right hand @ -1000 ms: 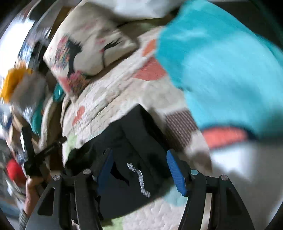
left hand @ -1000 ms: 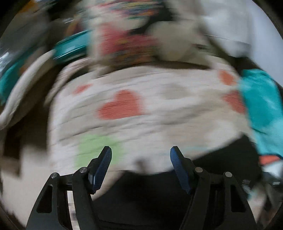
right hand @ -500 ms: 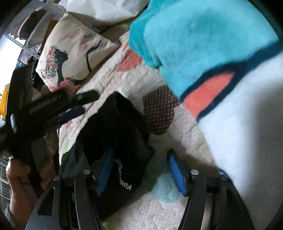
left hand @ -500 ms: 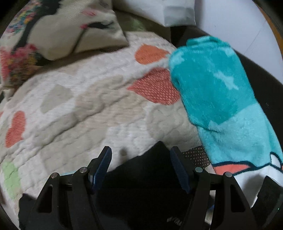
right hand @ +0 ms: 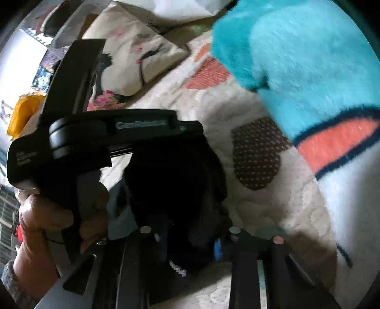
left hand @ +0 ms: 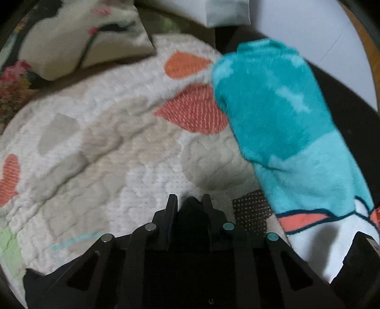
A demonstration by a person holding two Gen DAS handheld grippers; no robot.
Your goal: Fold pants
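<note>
The black pants (right hand: 175, 180) lie bunched on a white quilt with heart patches (left hand: 114, 147). My left gripper (left hand: 188, 204) is shut on a peak of the black pants (left hand: 190, 214) at their far edge. In the right wrist view the left gripper's body (right hand: 114, 140) and the hand holding it sit left of the pants. My right gripper (right hand: 192, 240) is closed on a thick fold of the pants near white lettering (right hand: 178, 269); the fabric hides its pads.
A fluffy teal, white and coral blanket (left hand: 285, 123) lies along the quilt's right side, also in the right wrist view (right hand: 308, 71). A cream floral pillow (left hand: 78, 40) rests at the far left. A white pillow (left hand: 225, 12) is behind.
Both grippers went from open to shut on the black pants. The left gripper swung right and came down at the pants' far edge; the right moved in over the pants.
</note>
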